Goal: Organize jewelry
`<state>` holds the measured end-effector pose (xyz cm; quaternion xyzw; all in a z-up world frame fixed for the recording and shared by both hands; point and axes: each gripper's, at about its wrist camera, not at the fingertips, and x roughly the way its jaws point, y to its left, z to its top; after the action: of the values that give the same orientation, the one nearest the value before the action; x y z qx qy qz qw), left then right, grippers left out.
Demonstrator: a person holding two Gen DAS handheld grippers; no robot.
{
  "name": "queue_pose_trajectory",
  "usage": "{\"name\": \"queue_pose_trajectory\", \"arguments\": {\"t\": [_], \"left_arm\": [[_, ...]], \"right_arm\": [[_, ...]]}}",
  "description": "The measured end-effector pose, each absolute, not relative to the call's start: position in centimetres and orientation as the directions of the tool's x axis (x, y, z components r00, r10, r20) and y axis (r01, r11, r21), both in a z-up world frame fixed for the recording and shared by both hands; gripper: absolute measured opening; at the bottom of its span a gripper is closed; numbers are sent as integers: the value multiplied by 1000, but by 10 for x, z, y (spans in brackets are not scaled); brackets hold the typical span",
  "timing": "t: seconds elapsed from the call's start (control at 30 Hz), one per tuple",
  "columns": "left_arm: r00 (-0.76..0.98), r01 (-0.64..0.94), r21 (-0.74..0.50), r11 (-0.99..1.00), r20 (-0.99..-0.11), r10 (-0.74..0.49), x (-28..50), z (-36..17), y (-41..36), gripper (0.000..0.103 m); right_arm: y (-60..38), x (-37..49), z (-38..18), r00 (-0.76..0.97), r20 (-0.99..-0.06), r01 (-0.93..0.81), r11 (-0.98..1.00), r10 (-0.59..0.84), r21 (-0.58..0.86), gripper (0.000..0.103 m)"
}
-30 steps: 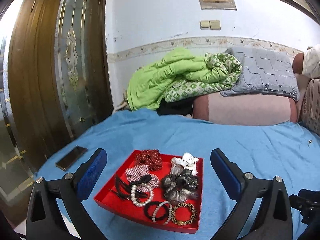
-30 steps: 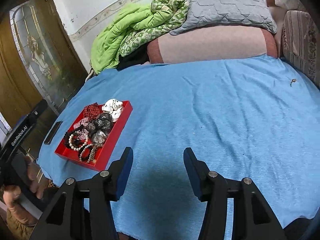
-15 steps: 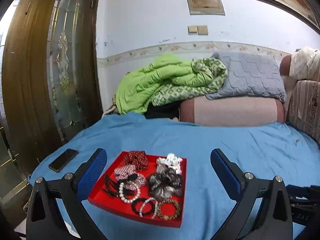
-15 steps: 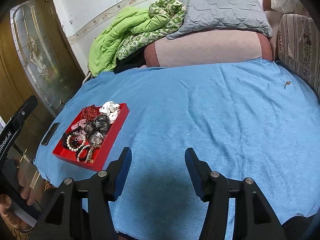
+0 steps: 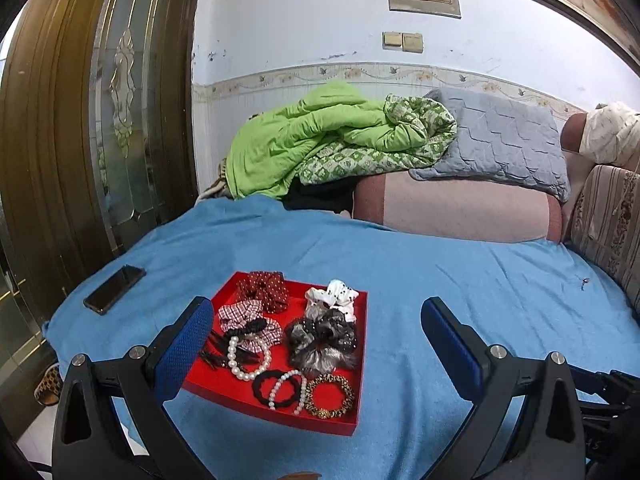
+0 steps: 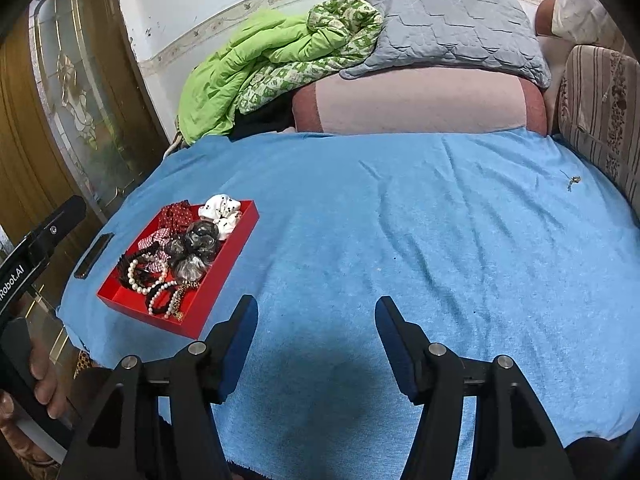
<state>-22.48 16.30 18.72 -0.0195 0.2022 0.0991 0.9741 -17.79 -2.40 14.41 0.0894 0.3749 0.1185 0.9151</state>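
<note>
A red tray [image 5: 360,360] sits on the blue cloth [image 5: 460,280] at the near left. It holds several scrunchies, a pearl bracelet [image 5: 248,360], a black hair band [image 5: 276,390] and a leopard bracelet [image 5: 330,396]. My left gripper [image 5: 316,320] is wide open and empty, held above and just before the tray. In the right wrist view the tray [image 6: 224,276] lies to the left. My right gripper [image 6: 316,320] is open and empty over bare cloth. A small metal trinket [image 6: 573,180] lies far right on the cloth.
A dark phone [image 5: 114,288] lies on the cloth left of the tray. A green quilt [image 5: 320,136], grey pillow [image 5: 500,140] and pink bolster [image 5: 460,208] line the back. A wooden glass door [image 5: 80,140] stands left. A striped cushion [image 6: 600,112] is at the right.
The left gripper has drawn back and turned slightly left, so the tray sits farther ahead and more toward the centre. The right gripper has pulled back a little. Both stay open.
</note>
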Motion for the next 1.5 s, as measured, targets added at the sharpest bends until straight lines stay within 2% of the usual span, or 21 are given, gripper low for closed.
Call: {"name": "queue_pose_trajectory", "arguments": {"t": [0.43,0.73,0.8,1.0,1.5], "left_arm": [[873,-211,30,977,-444,202,-233,181,167,103],[824,-218,42,975,-527,207,-233,163,169,103],[817,-214,43,976,-540,203,-233,161,168,103],[810,-218,58,974,-547,214,-236,159,165,103],[775,-209,42,977,-602,192,-237,149,175,103]], "right_arm": [[-16,-177,143,715,-679,-88,986,163,144,69],[-7,-180,142,720,-688,-64,996,93,67,72],[-5,-184,144,730,-678,-64,997,81,51,76],[4,-191,149,750,-658,-78,997,71,18,81],[14,-197,150,754,-653,-89,996,68,2,83]]}}
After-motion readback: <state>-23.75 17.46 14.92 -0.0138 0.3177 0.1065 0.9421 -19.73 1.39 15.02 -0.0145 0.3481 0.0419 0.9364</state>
